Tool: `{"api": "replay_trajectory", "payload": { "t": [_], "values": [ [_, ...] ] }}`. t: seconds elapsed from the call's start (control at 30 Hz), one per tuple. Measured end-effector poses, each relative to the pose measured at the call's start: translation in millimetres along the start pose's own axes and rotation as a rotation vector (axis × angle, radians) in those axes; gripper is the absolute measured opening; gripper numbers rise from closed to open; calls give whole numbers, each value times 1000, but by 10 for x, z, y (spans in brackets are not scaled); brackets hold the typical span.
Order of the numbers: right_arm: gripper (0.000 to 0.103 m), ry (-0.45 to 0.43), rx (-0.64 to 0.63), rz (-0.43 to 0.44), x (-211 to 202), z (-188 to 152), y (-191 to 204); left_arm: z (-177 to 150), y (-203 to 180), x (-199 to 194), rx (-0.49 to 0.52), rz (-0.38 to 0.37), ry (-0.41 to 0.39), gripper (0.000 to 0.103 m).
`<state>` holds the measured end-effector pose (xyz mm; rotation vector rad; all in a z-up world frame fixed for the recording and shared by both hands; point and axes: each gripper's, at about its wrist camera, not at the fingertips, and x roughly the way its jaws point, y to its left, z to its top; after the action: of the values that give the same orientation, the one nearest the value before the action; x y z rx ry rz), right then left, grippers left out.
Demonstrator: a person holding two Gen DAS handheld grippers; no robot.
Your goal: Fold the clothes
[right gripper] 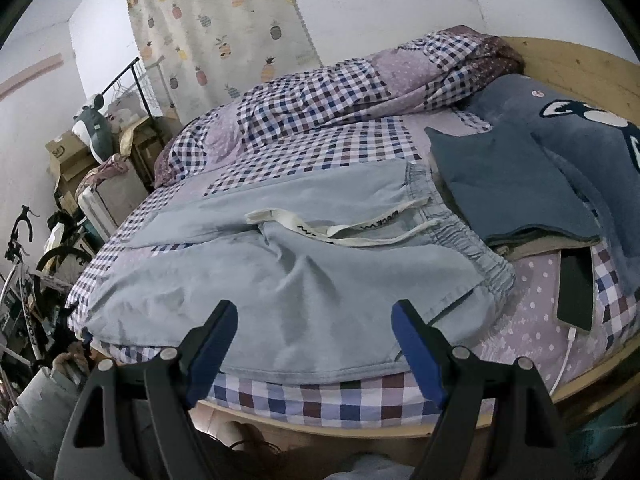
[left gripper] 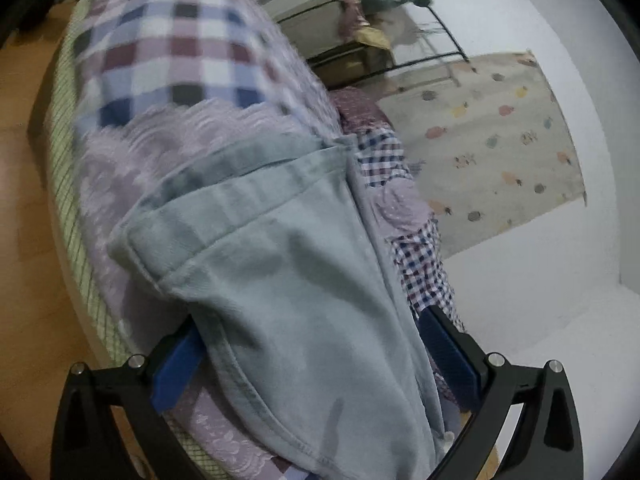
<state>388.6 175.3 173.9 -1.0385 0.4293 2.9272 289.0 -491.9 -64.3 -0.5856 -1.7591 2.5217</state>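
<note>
Light blue-grey shorts (right gripper: 320, 280) lie spread on the checked bedsheet (right gripper: 312, 400), elastic waistband to the right and a white drawstring (right gripper: 360, 228) across them. My right gripper (right gripper: 314, 320) hovers open over the shorts' near hem at the bed's front edge, nothing between its fingers. In the left wrist view, a leg of the shorts (left gripper: 280, 260) runs between the wide-spread fingers of my left gripper (left gripper: 312, 332). The cloth drapes over the left fingertip and hides it. The pads do not visibly press on it.
A folded dark blue garment (right gripper: 508, 188) and a dark plush cushion (right gripper: 592, 140) lie right of the shorts. A phone (right gripper: 576, 292) with a white cable rests near them. A bunched checked quilt (right gripper: 340, 92) fills the far side. A bicycle (right gripper: 24, 264) and boxes (right gripper: 68, 160) stand left of the bed.
</note>
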Motion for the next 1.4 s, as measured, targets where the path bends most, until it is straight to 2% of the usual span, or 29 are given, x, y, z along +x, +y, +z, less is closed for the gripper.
{"api": "replay_trajectory", "payload": {
  "t": [0.07, 0.27, 0.37, 0.43, 0.5, 0.53, 0.57, 0.6, 0.7, 0.8, 0.9, 1.03, 1.2, 1.37, 1.4],
  "values": [
    [83, 0, -6, -8, 3, -16, 0, -21, -6, 15, 2, 7, -4, 103],
    [83, 21, 11, -115, -1, -21, -229, -5, 86, 5, -47, 31, 36, 101],
    [83, 21, 73, -150, -38, -33, -469, 18, 75, 16, -45, 49, 64, 94],
    [83, 20, 143, -184, -57, -66, -701, 47, 42, 16, -42, 69, 75, 84],
    [83, 20, 216, -211, -55, -112, -928, 78, 24, 8, -42, 109, 87, 59],
    [83, 19, 260, -218, -51, -140, -1050, 90, 13, 4, -43, 133, 89, 52],
    [83, 19, 314, -218, -43, -175, -1180, 96, 6, 0, -43, 153, 91, 40],
    [83, 21, 365, -216, -24, -208, -1295, 109, 0, -12, -44, 166, 95, 32],
    [83, 37, 489, -185, 88, -306, -1553, 141, -48, -26, -32, 199, 109, 16],
    [83, 72, 490, -180, 287, -340, -1613, 159, -155, -60, 8, 203, 112, 5],
    [83, 120, 445, -216, 538, -352, -1620, 225, -356, -107, 45, 188, 87, 3],
    [83, 137, 461, -192, 813, -374, -1685, 410, -680, -200, 100, 173, 46, 2],
    [81, 151, 507, -168, 1054, -353, -1757, 601, -1034, -282, 171, 152, 45, 2],
    [45, 174, 556, -181, 1221, -371, -1846, 615, -1220, -245, 179, 149, 48, 2],
    [43, 173, 560, -183, 1227, -373, -1854, 608, -1215, -248, 170, 148, 45, 2]
  ]
}}
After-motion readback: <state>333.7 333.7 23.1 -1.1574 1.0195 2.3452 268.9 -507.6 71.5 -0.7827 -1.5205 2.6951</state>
